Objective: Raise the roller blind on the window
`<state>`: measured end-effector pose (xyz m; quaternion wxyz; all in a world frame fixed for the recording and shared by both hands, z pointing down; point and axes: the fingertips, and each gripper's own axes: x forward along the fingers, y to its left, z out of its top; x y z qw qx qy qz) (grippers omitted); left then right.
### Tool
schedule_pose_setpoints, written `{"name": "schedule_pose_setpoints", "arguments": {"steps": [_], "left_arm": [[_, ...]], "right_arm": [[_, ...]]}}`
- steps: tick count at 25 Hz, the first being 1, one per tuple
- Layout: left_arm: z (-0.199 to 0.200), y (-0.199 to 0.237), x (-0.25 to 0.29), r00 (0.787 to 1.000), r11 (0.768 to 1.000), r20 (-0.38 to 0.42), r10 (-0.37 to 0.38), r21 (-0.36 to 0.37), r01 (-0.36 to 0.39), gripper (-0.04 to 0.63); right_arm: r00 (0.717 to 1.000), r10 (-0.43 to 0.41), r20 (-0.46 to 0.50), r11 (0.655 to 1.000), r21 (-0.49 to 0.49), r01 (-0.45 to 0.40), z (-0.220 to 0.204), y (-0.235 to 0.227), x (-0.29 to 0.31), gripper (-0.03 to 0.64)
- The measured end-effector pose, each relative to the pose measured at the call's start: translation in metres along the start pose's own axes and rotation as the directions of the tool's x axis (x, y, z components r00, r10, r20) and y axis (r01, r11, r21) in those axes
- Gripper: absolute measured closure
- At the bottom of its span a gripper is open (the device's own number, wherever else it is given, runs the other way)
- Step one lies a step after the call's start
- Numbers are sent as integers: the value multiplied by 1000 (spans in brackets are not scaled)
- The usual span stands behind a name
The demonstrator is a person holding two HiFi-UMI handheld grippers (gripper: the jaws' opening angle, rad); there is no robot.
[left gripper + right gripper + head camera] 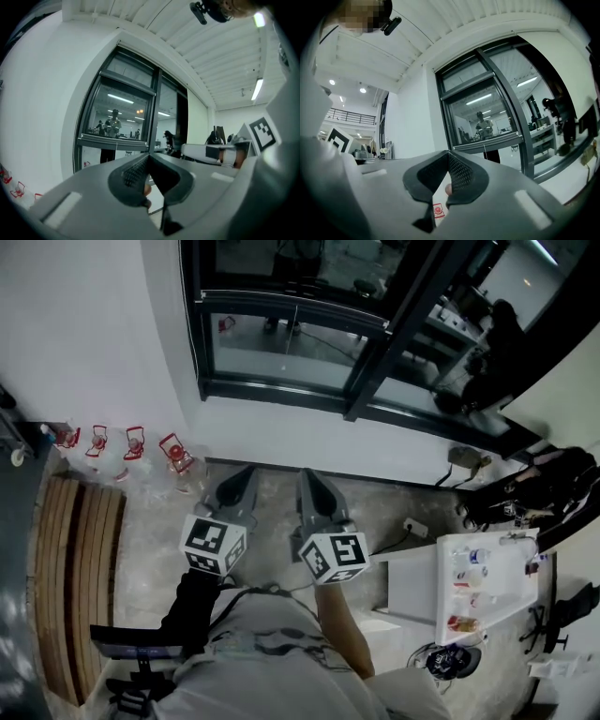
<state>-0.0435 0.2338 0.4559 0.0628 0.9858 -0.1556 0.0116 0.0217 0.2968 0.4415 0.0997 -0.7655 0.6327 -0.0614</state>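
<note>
Both claws, the left claw [247, 474] and the right claw [308, 476], are closed and empty below the window [281, 343] in the upper middle; no roller blind covers it, so raising seems finished.

The left hand-held gripper [149, 155], jaws together, faces the window [117, 117].
</note>
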Motion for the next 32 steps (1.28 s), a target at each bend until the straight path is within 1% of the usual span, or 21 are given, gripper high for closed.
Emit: {"name": "schedule_pose_setpoints", "arguments": {"steps": [3, 11, 17, 32], "left_arm": [[2, 1, 2, 1000, 1000, 3, 2, 9, -2, 597], [4, 11, -1, 999, 1000, 13, 31, 5, -31, 597], [0, 13, -3, 999, 999, 8, 34, 6, -34, 597], [-12, 12, -6, 1000, 1000, -10, 27, -5, -27, 597]], "right_arm": [[1000, 12, 11, 1000, -6, -12, 3, 2, 4, 618], [1000, 29, 9, 999, -17, -29, 3, 6, 12, 618], [999, 49, 9, 999, -14, -49, -2, 12, 13, 618], [1000, 23, 6, 1000, 2, -23, -12, 8, 5, 618]]}}
